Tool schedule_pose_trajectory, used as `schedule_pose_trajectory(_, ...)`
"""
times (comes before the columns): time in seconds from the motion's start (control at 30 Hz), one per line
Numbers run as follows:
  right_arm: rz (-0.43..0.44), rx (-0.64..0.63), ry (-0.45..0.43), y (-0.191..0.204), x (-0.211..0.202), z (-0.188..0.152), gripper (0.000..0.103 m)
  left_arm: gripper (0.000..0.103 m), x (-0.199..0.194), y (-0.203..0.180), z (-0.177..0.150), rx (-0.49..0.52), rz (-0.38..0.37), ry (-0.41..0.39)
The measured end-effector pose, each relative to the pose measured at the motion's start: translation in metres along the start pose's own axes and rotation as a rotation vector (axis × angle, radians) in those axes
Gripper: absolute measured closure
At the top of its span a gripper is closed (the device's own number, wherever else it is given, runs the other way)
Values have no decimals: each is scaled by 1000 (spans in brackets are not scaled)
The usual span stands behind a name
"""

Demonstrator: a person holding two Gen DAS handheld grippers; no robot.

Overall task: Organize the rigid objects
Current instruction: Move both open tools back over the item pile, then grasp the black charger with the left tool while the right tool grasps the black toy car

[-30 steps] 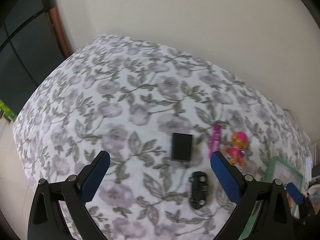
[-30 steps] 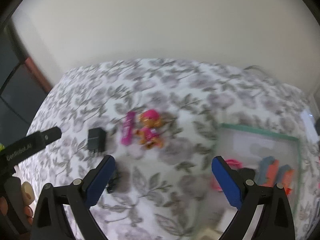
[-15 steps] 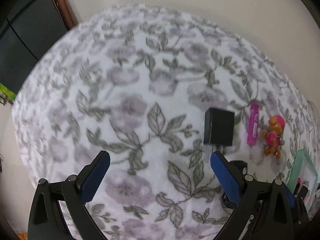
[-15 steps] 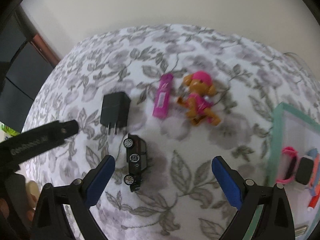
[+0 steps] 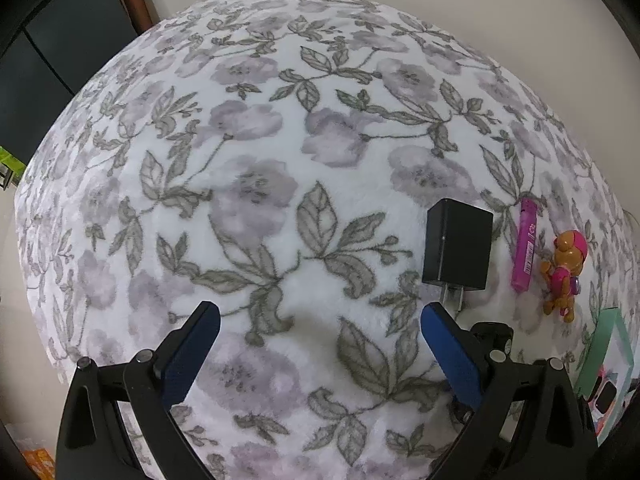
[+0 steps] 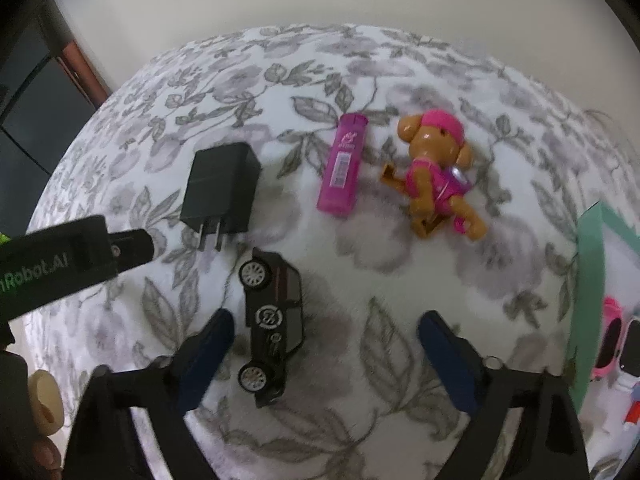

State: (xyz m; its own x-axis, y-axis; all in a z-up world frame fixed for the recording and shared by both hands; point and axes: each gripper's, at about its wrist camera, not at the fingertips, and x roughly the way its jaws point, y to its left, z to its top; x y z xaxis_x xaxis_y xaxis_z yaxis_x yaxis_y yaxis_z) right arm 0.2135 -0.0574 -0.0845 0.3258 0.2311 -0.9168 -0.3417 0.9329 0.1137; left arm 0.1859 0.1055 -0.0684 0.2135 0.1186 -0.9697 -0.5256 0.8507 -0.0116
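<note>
A black toy car [image 6: 272,328] lies on its side on the floral blanket, just inside my right gripper's left finger. My right gripper [image 6: 324,330] is open and low over the blanket. Beyond it lie a black plug adapter [image 6: 220,188], a pink lighter [image 6: 343,165] and a pink-and-orange dog figure [image 6: 436,176]. My left gripper [image 5: 316,320] is open and empty, left of the adapter [image 5: 458,250]. The lighter [image 5: 526,250] and dog figure [image 5: 564,276] show at its right; the car [image 5: 494,332] is mostly hidden behind its right finger.
A teal-rimmed tray [image 6: 588,296] at the right holds pink and other small items [image 6: 612,336]. It also shows in the left wrist view [image 5: 604,354]. The left gripper's body [image 6: 72,264] reaches in from the left. A wall backs the blanket; dark furniture [image 5: 52,40] stands far left.
Both grippers have dropped lower and closer to the blanket. The right one has closed in on the toy car. Both stay open.
</note>
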Motion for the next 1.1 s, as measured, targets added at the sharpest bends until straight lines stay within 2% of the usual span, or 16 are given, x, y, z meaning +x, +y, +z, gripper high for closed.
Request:
schedule_pose_trajectory(0.1,-10,18,-14,-5,-3,1,26,3,2,-3,1,1,-16,5)
schedule_pose_trajectory(0.27,-19,40,-23,-14,-9,1,55,3,-1,-8,6,-3,-45,-17)
schedule_pose_trajectory(0.43,-12,48,0,-15,-10,0,64,3,0,-17,15,1,-78,-39)
schedule_pose_trajectory(0.8,-26,24,-5,-27,-14,0,66,3,8,-52,20,87,-132,-95)
schedule_pose_trajectory(1.1,-20,81,-9,-52,-17,3,66,6,17,-67,19,135,-123,-128)
